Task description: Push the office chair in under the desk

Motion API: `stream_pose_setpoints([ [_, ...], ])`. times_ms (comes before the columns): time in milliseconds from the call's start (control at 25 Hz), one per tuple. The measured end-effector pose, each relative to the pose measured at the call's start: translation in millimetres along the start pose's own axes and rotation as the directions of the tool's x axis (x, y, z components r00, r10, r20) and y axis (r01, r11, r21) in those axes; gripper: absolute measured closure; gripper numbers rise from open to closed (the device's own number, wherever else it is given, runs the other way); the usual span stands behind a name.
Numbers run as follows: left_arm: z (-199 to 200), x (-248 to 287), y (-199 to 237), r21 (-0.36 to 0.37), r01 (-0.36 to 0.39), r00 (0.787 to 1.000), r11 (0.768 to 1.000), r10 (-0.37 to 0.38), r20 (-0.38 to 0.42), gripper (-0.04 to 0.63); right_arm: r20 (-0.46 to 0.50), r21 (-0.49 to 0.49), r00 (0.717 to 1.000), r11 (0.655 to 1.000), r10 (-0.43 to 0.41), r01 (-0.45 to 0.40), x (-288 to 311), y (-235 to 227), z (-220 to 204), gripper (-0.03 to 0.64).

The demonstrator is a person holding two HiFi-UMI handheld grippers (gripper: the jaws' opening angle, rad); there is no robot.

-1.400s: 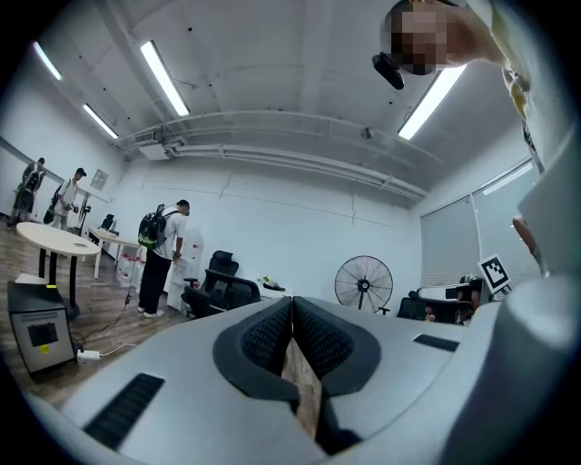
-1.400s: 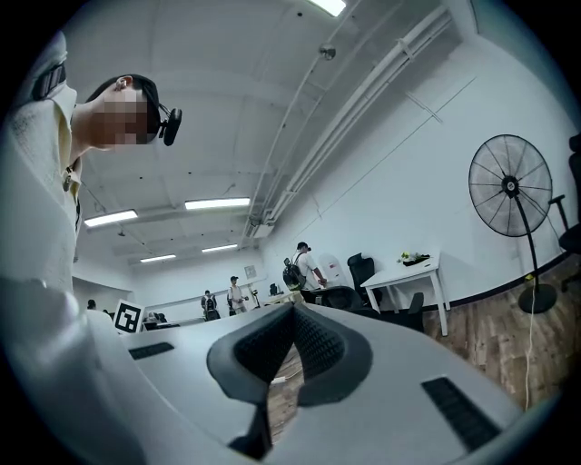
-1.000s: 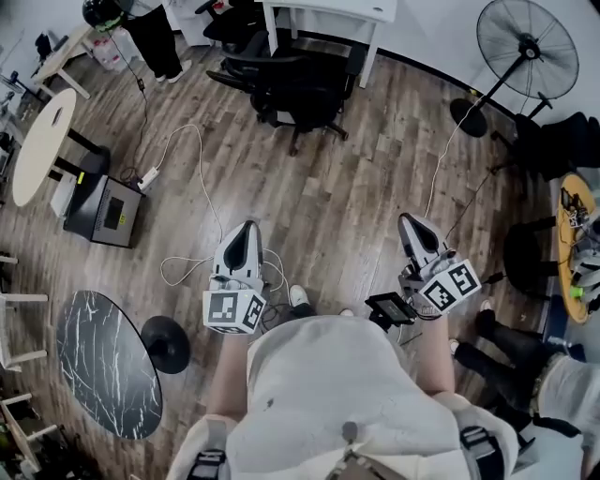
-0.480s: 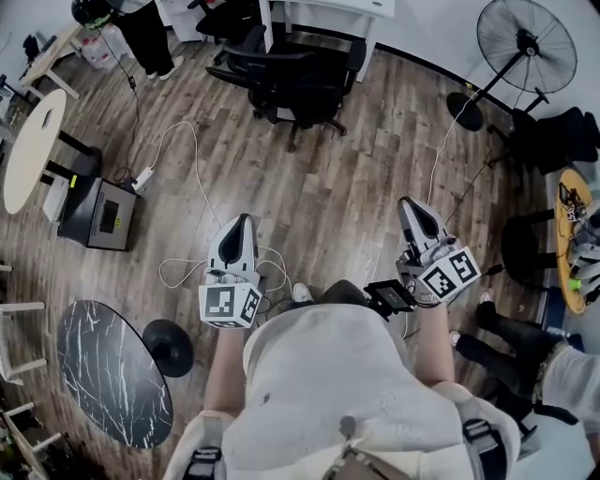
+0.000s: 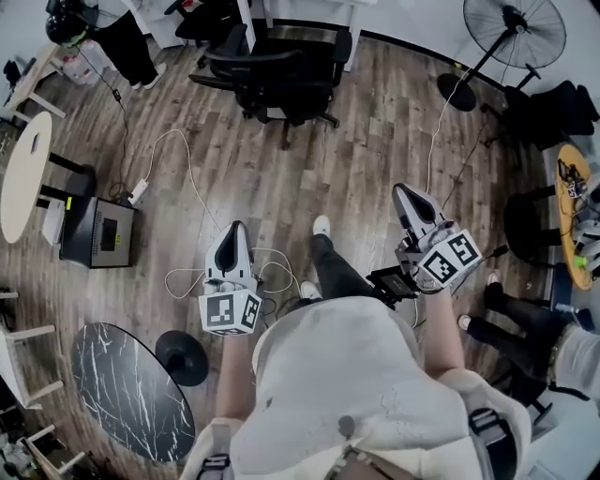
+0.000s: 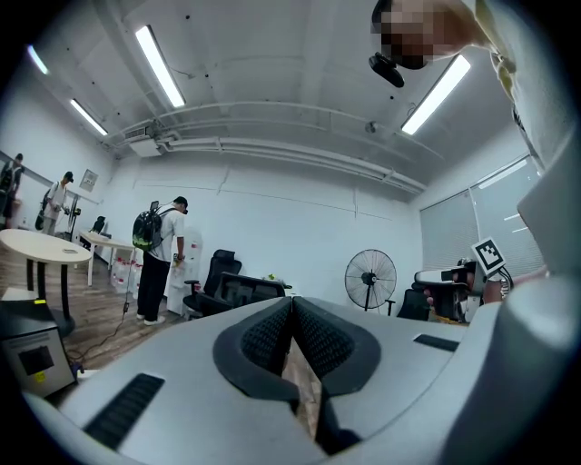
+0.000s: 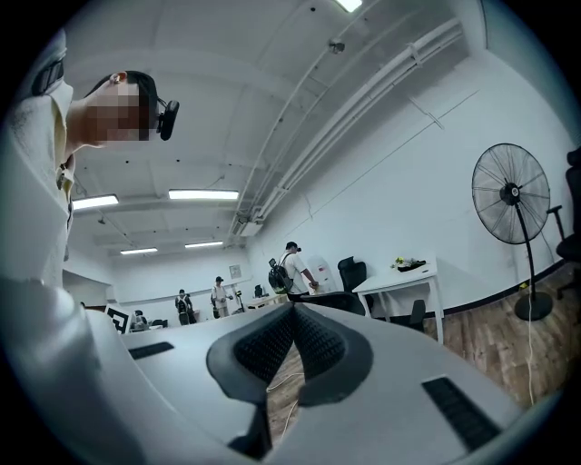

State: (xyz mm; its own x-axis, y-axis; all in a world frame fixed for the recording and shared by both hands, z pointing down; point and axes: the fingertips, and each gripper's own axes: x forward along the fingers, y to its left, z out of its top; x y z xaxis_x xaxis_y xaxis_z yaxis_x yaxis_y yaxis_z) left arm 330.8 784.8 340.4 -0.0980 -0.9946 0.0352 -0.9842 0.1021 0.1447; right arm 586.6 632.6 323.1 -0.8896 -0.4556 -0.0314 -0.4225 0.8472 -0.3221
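The left tool (image 5: 234,230) and right tool (image 5: 405,195) have their jaws together, empty. The office chair (image 5: 281,70) stands well ahead of them, seemingly partly under the desk (image 7: 404,275).

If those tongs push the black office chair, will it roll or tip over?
The chair probably rolls easily: it stands on a star base on smooth wood floor. Pushed high on the backrest, it might swivel or lean rather than go straight.

Wood-plank floor (image 5: 375,159), white walls (image 6: 300,236), ceiling strip lights (image 6: 159,64), standing fan (image 5: 514,28)
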Motion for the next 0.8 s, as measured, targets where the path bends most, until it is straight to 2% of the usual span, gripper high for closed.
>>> stream_pose_setpoints([
  [440,6.7,73.5,56.0,0.004,-0.091,0.996,0.996,0.091,-0.018,0.574,0.007,0.034,0.998,0.998,0.058,-0.058,105.2,-54.1,8.3,0.607],
  [800,24.1,163.2,98.3,0.021,-0.109,0.994,0.994,0.109,-0.016,0.574,-0.011,0.041,0.996,0.996,0.084,-0.083,200.2,-107.1,30.1,0.607],
])
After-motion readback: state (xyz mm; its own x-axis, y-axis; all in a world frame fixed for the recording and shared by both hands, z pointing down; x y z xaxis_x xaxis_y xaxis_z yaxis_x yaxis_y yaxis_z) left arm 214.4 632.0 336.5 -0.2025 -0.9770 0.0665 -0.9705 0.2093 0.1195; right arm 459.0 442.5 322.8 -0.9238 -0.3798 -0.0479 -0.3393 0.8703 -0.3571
